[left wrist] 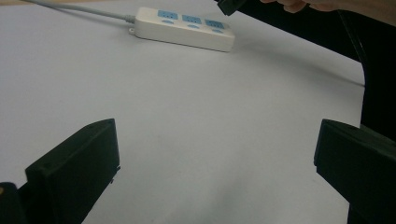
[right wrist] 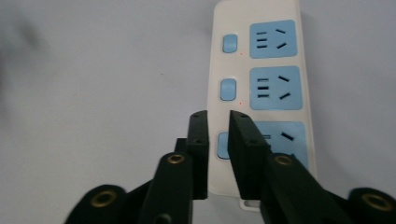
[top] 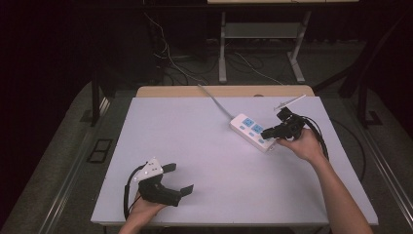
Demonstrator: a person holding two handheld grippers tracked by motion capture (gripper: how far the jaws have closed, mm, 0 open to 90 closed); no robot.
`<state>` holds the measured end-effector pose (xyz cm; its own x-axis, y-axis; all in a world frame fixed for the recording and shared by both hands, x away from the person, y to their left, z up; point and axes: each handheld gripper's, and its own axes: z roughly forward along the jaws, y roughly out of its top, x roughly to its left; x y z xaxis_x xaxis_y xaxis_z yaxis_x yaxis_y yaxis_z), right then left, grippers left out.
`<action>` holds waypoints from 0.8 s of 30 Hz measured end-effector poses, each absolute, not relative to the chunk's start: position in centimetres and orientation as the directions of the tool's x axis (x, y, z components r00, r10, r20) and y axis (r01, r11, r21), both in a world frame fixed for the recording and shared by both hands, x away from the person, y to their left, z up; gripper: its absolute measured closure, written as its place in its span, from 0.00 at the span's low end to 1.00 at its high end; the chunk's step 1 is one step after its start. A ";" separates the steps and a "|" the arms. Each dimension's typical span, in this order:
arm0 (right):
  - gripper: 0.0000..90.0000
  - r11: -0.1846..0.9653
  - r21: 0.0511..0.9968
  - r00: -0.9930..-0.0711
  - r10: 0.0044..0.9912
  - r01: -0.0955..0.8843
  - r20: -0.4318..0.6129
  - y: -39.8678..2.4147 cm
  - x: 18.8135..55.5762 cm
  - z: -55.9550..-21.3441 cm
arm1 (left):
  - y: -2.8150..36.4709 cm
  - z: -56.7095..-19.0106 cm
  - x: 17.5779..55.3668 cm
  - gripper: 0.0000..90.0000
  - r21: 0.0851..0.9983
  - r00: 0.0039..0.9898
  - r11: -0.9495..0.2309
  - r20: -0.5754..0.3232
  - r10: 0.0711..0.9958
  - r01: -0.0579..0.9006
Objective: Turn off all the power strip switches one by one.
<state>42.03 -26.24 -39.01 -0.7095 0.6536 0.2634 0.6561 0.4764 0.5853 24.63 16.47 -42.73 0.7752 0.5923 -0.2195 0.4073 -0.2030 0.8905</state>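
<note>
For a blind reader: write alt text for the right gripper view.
The right tongs, nearly closed, hover over the nearest blue switch of a white power strip lying on a pale table. Two more switches and three blue sockets line the strip.

Third switch (right wrist: 223, 145) half hidden behind right tool (right wrist: 218, 122).

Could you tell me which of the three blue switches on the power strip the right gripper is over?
The switch at the strip's cable-free end: the right gripper hangs over it, jaws nearly closed. The other two lie uncovered farther along.
</note>
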 end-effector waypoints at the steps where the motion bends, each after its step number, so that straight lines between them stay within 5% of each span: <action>1: 0.92 0.477 0.584 -0.712 0.646 0.657 0.274 -26.2 42.1 -39.1 | 16.5 -42.7 24.6 0.00 0.890 0.775 -0.203 -0.220 0.592 0.407; 5: 1.00 0.470 0.578 -0.707 0.645 0.666 0.291 -26.1 42.4 -39.6 | 16.5 -42.7 24.7 0.00 0.890 0.775 -0.207 -0.216 0.593 0.407; 24: 1.00 0.480 0.561 -0.700 0.658 0.674 0.278 -25.5 42.9 -41.5 | 16.4 -42.8 24.7 0.00 0.889 0.781 -0.216 -0.213 0.587 0.404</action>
